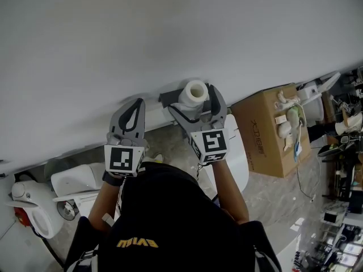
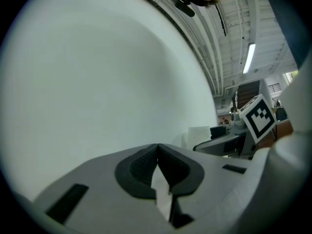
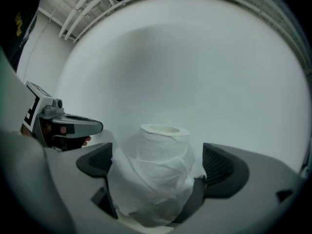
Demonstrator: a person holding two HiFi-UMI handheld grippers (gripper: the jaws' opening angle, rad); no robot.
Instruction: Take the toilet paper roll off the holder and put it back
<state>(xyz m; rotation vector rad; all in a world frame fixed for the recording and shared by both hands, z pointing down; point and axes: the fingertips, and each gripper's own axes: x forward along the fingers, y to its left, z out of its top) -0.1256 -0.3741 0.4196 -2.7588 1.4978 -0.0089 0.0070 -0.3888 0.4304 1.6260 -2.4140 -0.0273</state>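
Note:
A white toilet paper roll (image 1: 193,92) stands on end against the white wall, its core hole facing up. Beside it, a dark grey holder (image 1: 166,99) sticks out from the wall. My right gripper (image 1: 193,102) has a jaw on each side of the roll. In the right gripper view, loose paper hangs round the roll (image 3: 163,150), and it sits deep in the right gripper (image 3: 158,170), pressed against both jaws. My left gripper (image 1: 138,103) hovers left of the holder, close to the wall. The left gripper (image 2: 157,148) is shut with nothing in it.
A cardboard box (image 1: 265,134) with small white fittings on top stands to the right. A white toilet (image 1: 233,162) sits below the roll. More white toilets (image 1: 72,183) stand on the floor at the left. Cluttered shelves (image 1: 345,169) fill the far right.

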